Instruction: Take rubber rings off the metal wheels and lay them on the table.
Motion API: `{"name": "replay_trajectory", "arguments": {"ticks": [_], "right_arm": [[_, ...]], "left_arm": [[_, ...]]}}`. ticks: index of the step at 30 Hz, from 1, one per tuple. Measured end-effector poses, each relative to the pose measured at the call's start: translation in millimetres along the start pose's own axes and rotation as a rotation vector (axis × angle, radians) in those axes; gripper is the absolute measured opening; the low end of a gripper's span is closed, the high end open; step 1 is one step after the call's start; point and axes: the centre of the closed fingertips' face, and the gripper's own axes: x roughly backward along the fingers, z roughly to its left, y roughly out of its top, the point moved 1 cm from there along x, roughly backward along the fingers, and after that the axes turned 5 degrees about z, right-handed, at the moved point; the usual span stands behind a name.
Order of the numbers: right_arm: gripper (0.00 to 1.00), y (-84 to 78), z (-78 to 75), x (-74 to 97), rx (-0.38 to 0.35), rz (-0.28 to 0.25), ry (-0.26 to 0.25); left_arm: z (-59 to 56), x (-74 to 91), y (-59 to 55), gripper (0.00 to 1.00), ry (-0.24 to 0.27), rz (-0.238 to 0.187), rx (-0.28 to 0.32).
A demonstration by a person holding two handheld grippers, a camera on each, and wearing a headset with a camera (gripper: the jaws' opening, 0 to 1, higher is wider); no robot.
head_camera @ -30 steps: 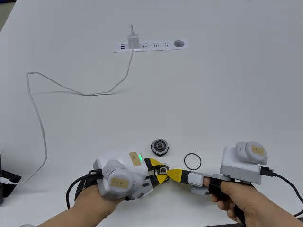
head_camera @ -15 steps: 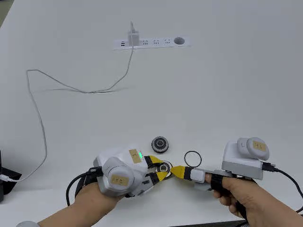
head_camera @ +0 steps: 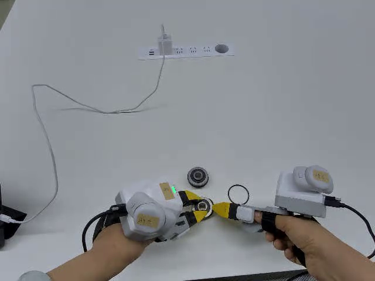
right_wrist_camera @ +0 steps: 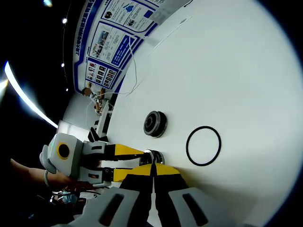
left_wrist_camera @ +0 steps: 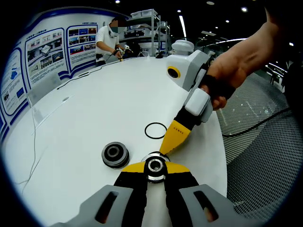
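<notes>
Head view, near the 6 o'clock edge of the white table (head_camera: 281, 105): the left gripper (head_camera: 200, 208) has its yellow-tipped jaws clamped on a small metal wheel (head_camera: 203, 205), one jaw on each side of it. The left gripper view shows the same hold, the left gripper (left_wrist_camera: 155, 167) pinching the metal wheel (left_wrist_camera: 155, 165) by its rim.

The right gripper (head_camera: 217, 208) comes in from 3 o'clock with its jaws pressed together into a single point, and that point touches the wheel's edge. In the right gripper view the right gripper (right_wrist_camera: 152, 166) shows only a hairline between its jaws, with the tip against the metal wheel (right_wrist_camera: 152, 157). Whether anything is pinched there cannot be told.

A second wheel (head_camera: 198, 176), dark-rimmed, lies flat on the table at 12 o'clock from the held one. A loose rubber ring (head_camera: 238, 194) lies flat at 2 o'clock, apart from both.

Against a second ago, the right gripper's point sits slightly farther toward 3 o'clock; the left clamp, the second wheel and the loose rubber ring are unchanged.
</notes>
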Motion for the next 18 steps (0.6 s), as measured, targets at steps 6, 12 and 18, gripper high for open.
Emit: {"name": "replay_trajectory", "arguments": {"ticks": [6, 12, 18], "right_arm": [[0.02, -0.1, 3.4, -0.3, 0.002, -0.003, 0.005], [0.02, 0.2, 5.5, -1.0, 0.007, -0.006, 0.009], [0.02, 0.1, 11.6, -2.3, 0.01, -0.006, 0.021]], "left_arm": [[0.0, -0.2, -0.1, 0.13, -0.001, 0.003, -0.002], [0.0, -0.2, -0.1, 0.13, 0.0, 0.004, -0.002], [0.0, -0.2, -0.3, 0.13, 0.001, 0.004, -0.001]]}}
